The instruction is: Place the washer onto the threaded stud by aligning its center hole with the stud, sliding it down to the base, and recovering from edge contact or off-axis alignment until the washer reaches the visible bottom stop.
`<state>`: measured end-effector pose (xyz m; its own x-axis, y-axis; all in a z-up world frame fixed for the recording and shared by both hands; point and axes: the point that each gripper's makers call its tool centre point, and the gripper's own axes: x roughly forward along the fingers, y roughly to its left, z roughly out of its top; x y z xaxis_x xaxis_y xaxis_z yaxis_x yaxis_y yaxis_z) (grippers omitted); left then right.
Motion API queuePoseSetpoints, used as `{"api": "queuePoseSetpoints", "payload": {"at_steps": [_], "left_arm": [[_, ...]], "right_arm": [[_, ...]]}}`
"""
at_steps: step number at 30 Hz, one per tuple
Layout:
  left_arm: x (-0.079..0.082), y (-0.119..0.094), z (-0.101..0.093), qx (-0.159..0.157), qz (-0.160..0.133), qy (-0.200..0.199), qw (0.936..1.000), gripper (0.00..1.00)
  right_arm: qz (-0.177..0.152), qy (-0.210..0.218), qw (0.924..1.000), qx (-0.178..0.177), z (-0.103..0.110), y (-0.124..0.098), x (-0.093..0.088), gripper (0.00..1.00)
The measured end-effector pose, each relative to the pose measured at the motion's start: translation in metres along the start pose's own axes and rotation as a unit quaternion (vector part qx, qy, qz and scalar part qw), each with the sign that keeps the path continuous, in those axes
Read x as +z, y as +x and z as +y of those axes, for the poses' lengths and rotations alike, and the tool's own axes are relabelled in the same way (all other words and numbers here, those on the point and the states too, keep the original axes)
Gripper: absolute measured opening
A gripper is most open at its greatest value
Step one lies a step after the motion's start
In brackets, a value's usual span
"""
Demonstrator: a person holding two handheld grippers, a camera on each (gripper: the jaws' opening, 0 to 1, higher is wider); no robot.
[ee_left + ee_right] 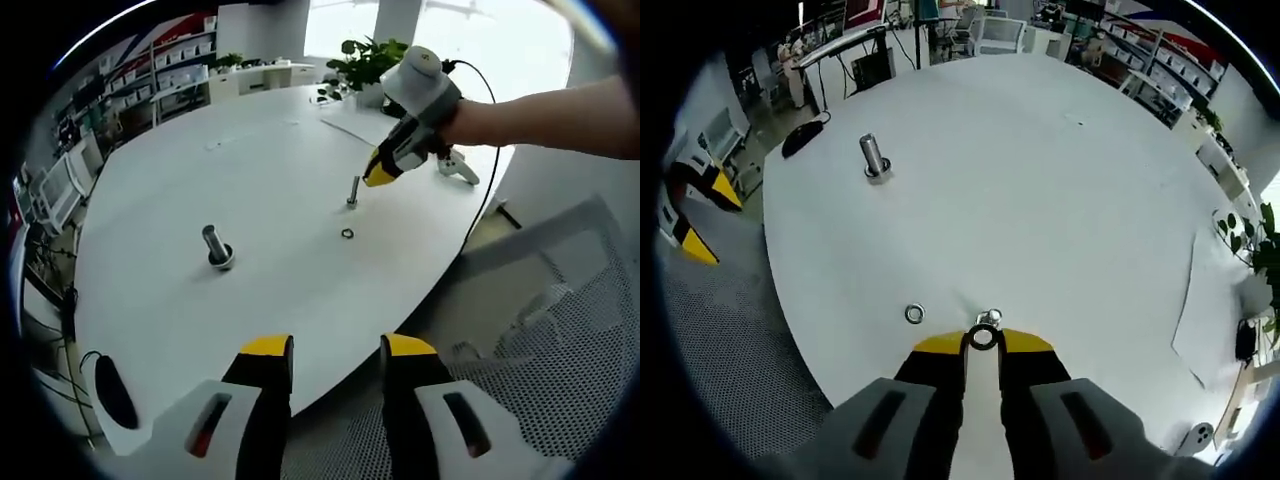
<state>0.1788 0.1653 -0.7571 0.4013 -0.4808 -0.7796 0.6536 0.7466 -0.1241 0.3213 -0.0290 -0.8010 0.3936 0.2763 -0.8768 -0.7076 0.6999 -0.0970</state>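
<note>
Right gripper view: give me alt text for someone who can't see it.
The right gripper pinches a small metal washer in its yellow-tipped jaws, just above a thin threaded stud on the white round table. A second loose washer lies nearby; a thick bolt stands farther off.

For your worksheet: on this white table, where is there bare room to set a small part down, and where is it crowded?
Bare: the wide stretch of white table between the large bolt and the far edge, and the strip between that bolt and the loose washer. Crowded: the near edge, where the right gripper, shut on a washer, sits by the small stud.
</note>
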Motion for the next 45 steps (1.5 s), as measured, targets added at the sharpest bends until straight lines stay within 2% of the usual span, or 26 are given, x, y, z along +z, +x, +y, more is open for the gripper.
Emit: {"api": "queuePoseSetpoints", "payload": {"at_steps": [6, 18, 33, 45], "left_arm": [[0.001, 0.0, 0.001, 0.0, -0.002, -0.004, 1.0, 0.33], [-0.001, 0.001, -0.002, -0.004, 0.002, 0.004, 1.0, 0.33], [0.0, 0.0, -0.001, -0.003, 0.002, 0.001, 1.0, 0.32], [-0.001, 0.001, 0.002, 0.0, 0.003, -0.005, 1.0, 0.32]], "right_arm": [[-0.009, -0.001, 1.0, -0.004, -0.002, -0.001, 0.007, 0.14], [0.002, -0.02, 0.9998, -0.008, -0.007, 0.008, 0.01, 0.14], [0.036, -0.05, 0.9981, 0.004, -0.005, 0.023, 0.002, 0.14], [0.065, -0.051, 0.9964, 0.018, -0.004, 0.04, -0.007, 0.14]]}}
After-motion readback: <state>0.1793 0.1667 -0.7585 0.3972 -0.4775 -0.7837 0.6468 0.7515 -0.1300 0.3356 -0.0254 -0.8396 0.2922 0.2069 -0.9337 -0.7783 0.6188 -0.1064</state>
